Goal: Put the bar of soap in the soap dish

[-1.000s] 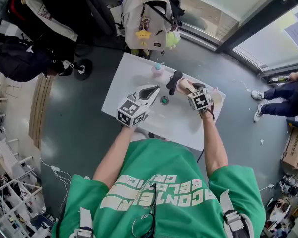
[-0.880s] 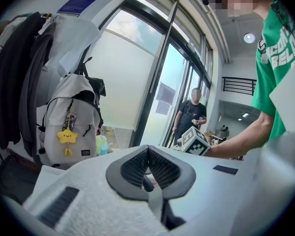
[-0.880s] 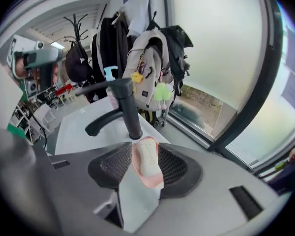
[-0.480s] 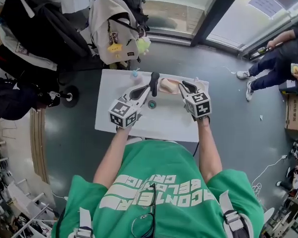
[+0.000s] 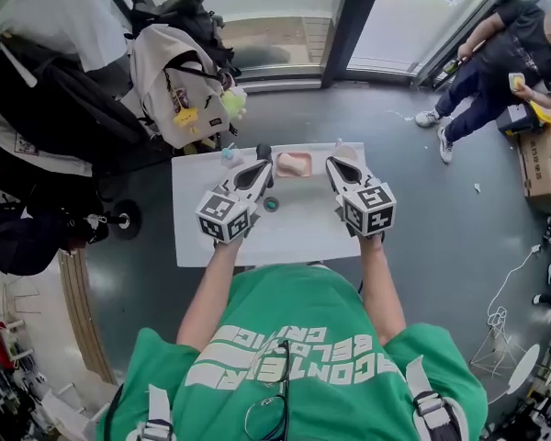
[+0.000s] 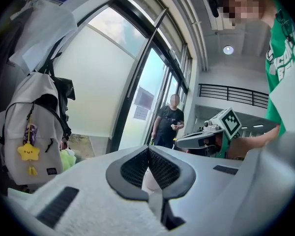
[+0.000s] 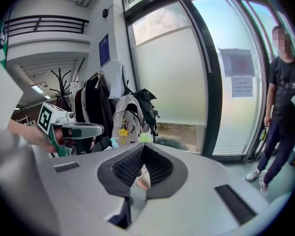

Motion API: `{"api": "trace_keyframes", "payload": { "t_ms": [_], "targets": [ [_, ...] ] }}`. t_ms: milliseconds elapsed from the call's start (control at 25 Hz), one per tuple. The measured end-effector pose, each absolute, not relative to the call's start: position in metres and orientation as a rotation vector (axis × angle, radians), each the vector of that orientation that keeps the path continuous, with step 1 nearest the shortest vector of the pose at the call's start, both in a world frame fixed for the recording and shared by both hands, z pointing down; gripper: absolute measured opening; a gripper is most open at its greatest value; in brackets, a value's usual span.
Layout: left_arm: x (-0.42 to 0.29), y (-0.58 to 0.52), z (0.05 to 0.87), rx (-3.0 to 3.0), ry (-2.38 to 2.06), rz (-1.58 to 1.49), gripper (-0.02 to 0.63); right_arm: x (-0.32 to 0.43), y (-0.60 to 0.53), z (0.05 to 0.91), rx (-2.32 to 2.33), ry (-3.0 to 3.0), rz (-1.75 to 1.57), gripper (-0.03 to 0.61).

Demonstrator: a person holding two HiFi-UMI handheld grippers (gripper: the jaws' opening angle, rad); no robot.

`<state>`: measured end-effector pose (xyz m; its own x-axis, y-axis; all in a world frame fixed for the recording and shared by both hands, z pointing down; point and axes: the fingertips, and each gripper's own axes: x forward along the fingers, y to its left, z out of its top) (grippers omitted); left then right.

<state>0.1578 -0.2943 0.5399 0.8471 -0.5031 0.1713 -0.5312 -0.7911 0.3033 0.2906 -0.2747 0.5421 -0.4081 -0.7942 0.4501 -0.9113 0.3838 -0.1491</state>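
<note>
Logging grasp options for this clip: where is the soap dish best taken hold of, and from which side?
Probably the rim of the soap dish, straddled across its narrow width, coming down from above. It lies flat on the table, long side crosswise to the person, and the soap bar fills its middle.

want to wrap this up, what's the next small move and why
Probably just lower both grippers to rest. The left gripper and the right gripper, whose jaws just closed, are shut on nothing above the table, and the bar of soap already seems to lie in the pink soap dish.
</note>
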Motion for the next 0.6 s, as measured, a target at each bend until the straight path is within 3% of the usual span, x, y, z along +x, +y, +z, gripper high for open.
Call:
{"api": "trace_keyframes", "payload": {
  "t_ms": [600],
  "targets": [
    [0.176, -0.284, 0.543, 2.690, -0.679, 0.138, 0.008, 0.304, -0.249, 0.536, 1.617, -2.294, 0.565, 0.012]
  ]
}}
